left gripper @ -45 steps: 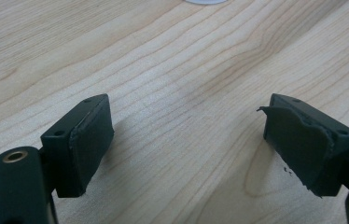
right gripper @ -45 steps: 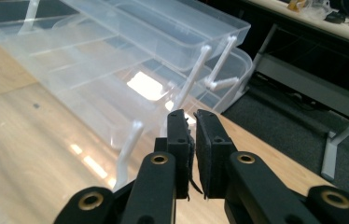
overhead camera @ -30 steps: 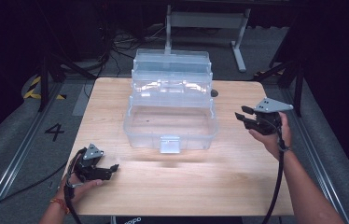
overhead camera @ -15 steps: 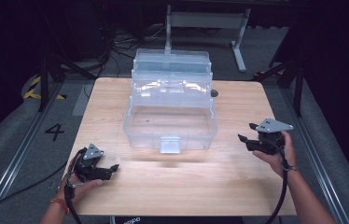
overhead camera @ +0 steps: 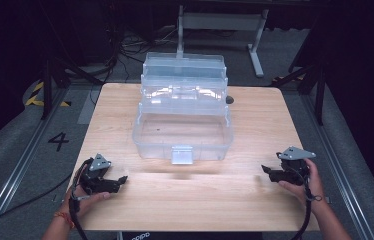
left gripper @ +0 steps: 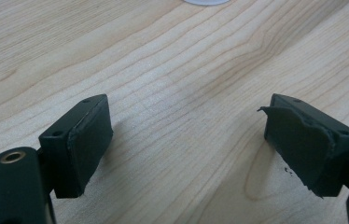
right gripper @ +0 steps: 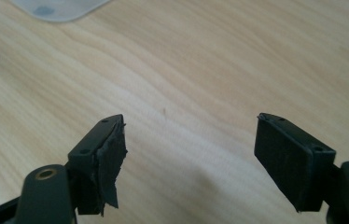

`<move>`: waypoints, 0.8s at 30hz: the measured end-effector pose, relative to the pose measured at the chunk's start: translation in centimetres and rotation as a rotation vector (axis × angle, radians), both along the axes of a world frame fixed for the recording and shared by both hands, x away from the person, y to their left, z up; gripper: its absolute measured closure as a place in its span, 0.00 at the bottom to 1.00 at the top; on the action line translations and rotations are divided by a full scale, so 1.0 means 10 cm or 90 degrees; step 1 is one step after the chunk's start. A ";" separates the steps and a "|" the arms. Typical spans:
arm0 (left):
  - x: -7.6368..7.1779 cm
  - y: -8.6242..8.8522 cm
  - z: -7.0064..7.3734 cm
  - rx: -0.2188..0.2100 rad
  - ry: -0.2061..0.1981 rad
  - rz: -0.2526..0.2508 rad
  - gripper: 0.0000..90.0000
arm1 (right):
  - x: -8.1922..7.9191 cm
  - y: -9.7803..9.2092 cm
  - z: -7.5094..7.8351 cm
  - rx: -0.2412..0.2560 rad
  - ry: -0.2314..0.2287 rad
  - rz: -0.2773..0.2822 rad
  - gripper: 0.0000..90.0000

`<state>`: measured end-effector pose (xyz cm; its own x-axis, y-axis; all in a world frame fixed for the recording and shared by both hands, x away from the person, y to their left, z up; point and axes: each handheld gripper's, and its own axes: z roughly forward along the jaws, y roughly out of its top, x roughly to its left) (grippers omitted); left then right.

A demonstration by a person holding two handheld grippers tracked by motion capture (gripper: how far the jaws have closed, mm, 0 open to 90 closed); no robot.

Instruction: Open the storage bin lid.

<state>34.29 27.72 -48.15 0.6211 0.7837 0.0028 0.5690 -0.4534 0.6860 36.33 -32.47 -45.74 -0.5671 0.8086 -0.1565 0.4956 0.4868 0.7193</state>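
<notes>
Clear box (overhead camera: pixel 182 120) mid-table, lid up, long axis left-right.
Sits forward of both grippers, between them; right gripper (overhead camera: pixel 270 172) and left gripper (overhead camera: pixel 117 182) near front edge, well apart from it, about equally near. Jaws wide open, holding nothing.

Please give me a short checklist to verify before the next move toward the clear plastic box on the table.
1. Left hand-held gripper open, nothing between its jaws: ok.
2. Right hand-held gripper open, nothing between its jaws: ok.
3. Clear plastic box stands open, tiers stepped back, on the wooden table: ok.
4. Bare table between both grippers and the box: ok.
5. Pads intact: not ok, edges look torn on the right gripper; one pad on the left too.
6. Front latch condition: cannot tell.
</notes>
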 end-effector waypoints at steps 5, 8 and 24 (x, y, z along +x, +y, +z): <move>0.00 0.00 0.00 -0.001 0.000 0.002 0.17 | -0.12 -0.11 -0.13 0.018 0.017 -0.024 0.26; 0.01 0.00 0.00 0.003 -0.001 -0.004 0.17 | -0.17 -0.17 -0.19 0.023 0.027 -0.040 0.23; 0.00 -0.01 0.00 -0.003 0.005 0.005 0.17 | -0.21 -0.33 -0.29 0.097 0.046 -0.067 0.22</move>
